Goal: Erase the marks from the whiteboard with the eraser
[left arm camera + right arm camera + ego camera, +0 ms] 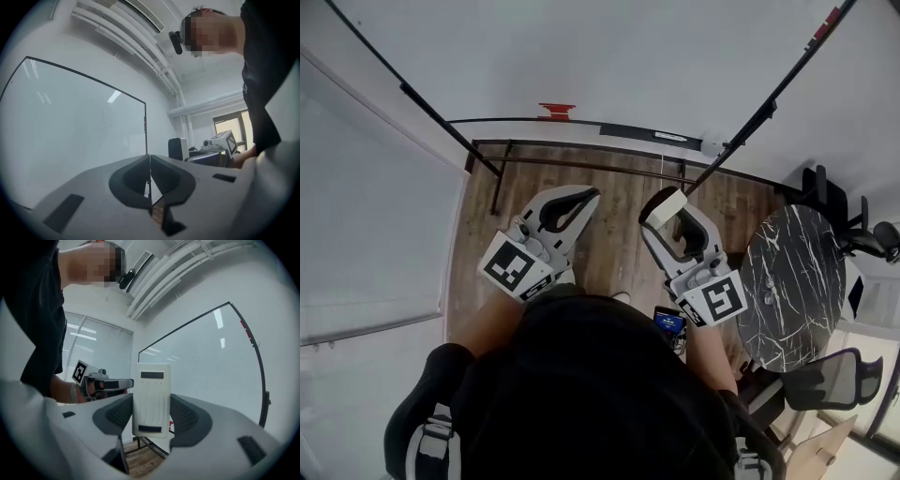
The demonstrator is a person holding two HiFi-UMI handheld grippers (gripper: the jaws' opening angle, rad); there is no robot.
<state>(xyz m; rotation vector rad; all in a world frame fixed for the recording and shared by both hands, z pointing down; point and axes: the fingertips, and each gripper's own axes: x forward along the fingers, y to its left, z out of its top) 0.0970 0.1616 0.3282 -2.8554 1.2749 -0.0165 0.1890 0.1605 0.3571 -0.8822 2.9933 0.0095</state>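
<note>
The whiteboard stands in front of me in a black frame; a few faint specks show on its glass-like face. A white rectangular eraser sits upright between the jaws of my right gripper, which is shut on it. In the head view the eraser is at the tip of the right gripper, short of the board. My left gripper is level beside it, its jaws pressed together with nothing between them.
The board's stand rests on a wooden floor. A red item sits on the board's lower rail. A round black marble table and office chairs are at the right. A white wall is on the left.
</note>
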